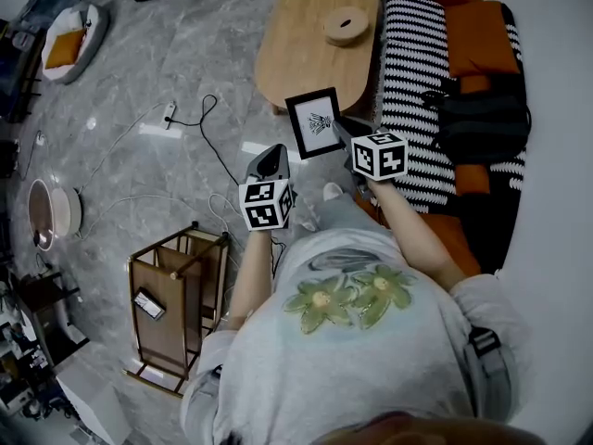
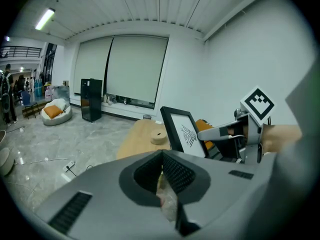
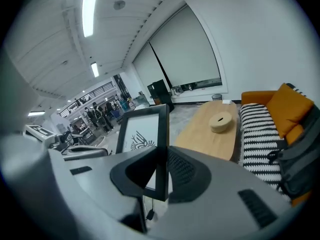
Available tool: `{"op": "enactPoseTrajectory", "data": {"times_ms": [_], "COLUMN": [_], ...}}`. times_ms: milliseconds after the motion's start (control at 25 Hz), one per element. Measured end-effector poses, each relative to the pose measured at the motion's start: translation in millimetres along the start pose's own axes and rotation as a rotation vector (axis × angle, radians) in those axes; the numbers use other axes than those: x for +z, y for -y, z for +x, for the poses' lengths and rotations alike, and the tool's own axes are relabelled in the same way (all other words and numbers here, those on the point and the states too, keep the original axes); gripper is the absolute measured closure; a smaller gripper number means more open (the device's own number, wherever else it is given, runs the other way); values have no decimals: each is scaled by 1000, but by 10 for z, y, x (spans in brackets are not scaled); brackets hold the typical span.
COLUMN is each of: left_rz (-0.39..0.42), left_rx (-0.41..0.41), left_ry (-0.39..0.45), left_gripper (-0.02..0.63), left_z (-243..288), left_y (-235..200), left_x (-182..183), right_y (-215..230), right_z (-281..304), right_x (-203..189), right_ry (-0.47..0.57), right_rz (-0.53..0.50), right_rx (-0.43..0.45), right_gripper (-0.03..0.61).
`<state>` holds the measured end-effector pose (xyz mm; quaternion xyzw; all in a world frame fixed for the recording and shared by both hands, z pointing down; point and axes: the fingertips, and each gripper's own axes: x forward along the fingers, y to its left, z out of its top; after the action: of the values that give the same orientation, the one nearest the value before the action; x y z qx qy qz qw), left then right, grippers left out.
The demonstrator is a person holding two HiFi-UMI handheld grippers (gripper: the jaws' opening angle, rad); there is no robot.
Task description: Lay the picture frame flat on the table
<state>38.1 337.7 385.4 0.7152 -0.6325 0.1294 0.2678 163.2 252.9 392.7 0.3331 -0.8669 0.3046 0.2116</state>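
A black picture frame [image 1: 315, 123] with a white print hangs in the air, short of the near end of the oval wooden table [image 1: 296, 58]. My right gripper [image 1: 343, 135] is shut on its right edge; in the right gripper view the frame [image 3: 144, 136] stands upright, edge-on between the jaws of that gripper [image 3: 161, 159]. My left gripper [image 1: 272, 156] hovers just left of and below the frame, jaws together, holding nothing. In the left gripper view, beyond the left gripper [image 2: 162, 156], the frame [image 2: 184, 133] shows with the right gripper's fingers [image 2: 215, 132] on it.
A round wooden dish [image 1: 346, 24] sits on the table's far part. An orange sofa with a striped blanket [image 1: 412, 63] and a black bag [image 1: 482, 119] lies to the right. Cables [image 1: 199, 119] trail across the marble floor. A wooden side rack [image 1: 176, 309] stands at lower left.
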Motion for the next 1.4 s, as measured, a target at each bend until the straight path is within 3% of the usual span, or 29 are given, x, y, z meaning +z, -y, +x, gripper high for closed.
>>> {"op": "enactPoseTrajectory", "data": {"times_ms": [400,880,1400], "left_rz": [-17,-36,-21], "left_rx": [20,51,-10], "left_ry": [-18,-40,-85], "left_gripper": [598,598,598], "left_z": [582,799,1439], "left_y": [64,-8,-394], "left_x": [203,281,613], "right_y": [479,661,846], "right_z": [284,500,1006], "right_x": [291,540,798], "right_ry": [-27,-16,-48], "right_rz": [-7,5,45], "right_rx": [20,49,0], "right_gripper": [508,508,508]}}
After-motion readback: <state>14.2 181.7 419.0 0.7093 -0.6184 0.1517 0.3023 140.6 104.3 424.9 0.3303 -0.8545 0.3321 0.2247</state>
